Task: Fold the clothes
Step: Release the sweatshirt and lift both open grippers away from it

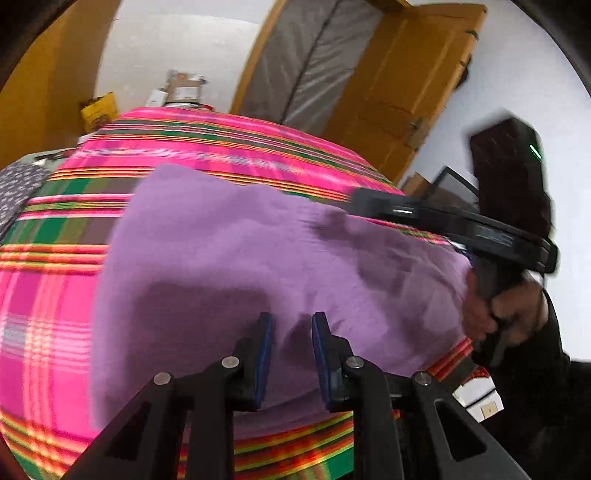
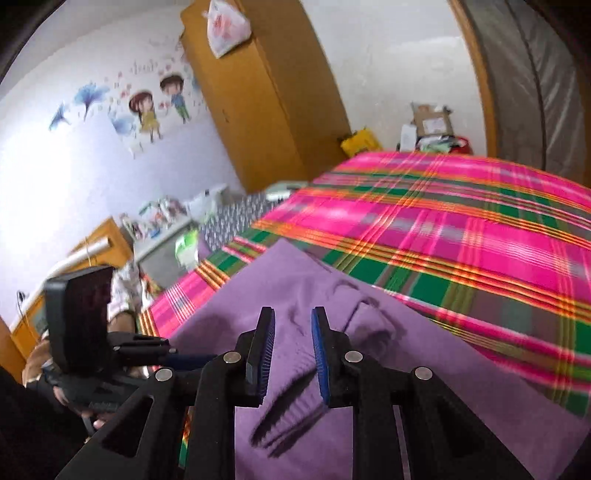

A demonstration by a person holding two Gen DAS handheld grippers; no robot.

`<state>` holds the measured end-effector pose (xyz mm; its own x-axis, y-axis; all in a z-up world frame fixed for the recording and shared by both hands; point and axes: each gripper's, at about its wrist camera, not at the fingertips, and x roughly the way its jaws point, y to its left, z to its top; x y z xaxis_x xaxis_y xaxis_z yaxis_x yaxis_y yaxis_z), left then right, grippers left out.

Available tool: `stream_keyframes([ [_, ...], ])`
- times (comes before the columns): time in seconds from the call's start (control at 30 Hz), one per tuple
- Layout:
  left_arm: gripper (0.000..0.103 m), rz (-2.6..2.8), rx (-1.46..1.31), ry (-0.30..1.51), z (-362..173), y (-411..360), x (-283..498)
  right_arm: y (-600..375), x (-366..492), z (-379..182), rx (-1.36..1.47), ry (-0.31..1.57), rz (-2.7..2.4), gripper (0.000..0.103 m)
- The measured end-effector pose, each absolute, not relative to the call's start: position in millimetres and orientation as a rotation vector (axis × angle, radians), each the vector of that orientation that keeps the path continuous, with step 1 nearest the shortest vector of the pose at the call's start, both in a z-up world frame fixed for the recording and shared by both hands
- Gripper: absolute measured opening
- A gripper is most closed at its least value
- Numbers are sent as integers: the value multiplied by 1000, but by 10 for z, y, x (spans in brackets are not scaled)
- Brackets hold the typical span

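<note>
Purple garment (image 1: 229, 258) lies spread, partly doubled, on the plaid bedspread (image 1: 55, 295); left gripper (image 1: 291, 354) and right gripper (image 2: 291, 354) hover above it, tongs apart, gripping nothing; fold stage unclear.

We see a bed under a pink, green and orange plaid cover (image 2: 461, 229). Beyond its far end sit a yellow box (image 2: 360, 142) and cardboard parcels (image 2: 432, 120). A tall wooden wardrobe (image 2: 266, 99) stands against the wall, a plastic bag (image 2: 225, 26) on top. Cartoon stickers (image 2: 159, 101) decorate the wall beside it. A wooden door (image 1: 410, 92) stands open.
</note>
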<state>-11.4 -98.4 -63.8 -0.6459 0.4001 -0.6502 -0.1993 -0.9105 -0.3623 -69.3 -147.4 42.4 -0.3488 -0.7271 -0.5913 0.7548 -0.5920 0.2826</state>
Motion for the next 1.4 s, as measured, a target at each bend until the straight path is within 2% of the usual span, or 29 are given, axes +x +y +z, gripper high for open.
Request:
stream_keyframes([
  [0.17, 19, 2536, -1113, -319, -699, -826, -79, -1744, -1012, 145, 961, 152, -1995, 19],
  [0.23, 18, 2527, -1111, -337, -718, -854, -67, -1708, -1147, 59, 1003, 127, -2007, 9],
  [0.27, 18, 2521, -1110, -345, -724, -860, -63, -1654, -1214, 26, 1032, 87, -2006, 0],
  [0.43, 18, 2524, -1100, -315, -744, -829, -70, -1505, -1377, -64, 1093, -42, -1974, 0],
  [0.63, 17, 2574, -1067, -331, -652, -1045, 77, -1484, -1235, 38, 1096, -14, -2046, 0],
  [0.67, 17, 2584, -1060, -335, -633, -1091, 106, -1487, -1131, 100, 1073, 12, -2059, 8],
  [0.8, 17, 2624, -1033, -354, -558, -1276, 222, -1501, -609, 283, 919, 130, -1983, 8],
  [0.93, 17, 2726, -1085, -417, -595, -1606, 221, -1490, -316, 150, 928, 231, -1930, 8],
  [1.13, 17, 2732, -1117, -540, -763, -1869, 289, -1308, -206, 33, 944, 179, -1916, 7],
  [1.33, 17, 2746, -1103, -553, -694, -1887, 337, -1383, -245, 136, 984, 228, -1908, 6],
  [1.37, 17, 2759, -1099, -552, -680, -1901, 331, -1400, -279, 194, 974, 234, -1917, 7],
  [1.4, 17, 2774, -1095, -552, -667, -1915, 318, -1420, -315, 257, 957, 241, -1931, 13],
])
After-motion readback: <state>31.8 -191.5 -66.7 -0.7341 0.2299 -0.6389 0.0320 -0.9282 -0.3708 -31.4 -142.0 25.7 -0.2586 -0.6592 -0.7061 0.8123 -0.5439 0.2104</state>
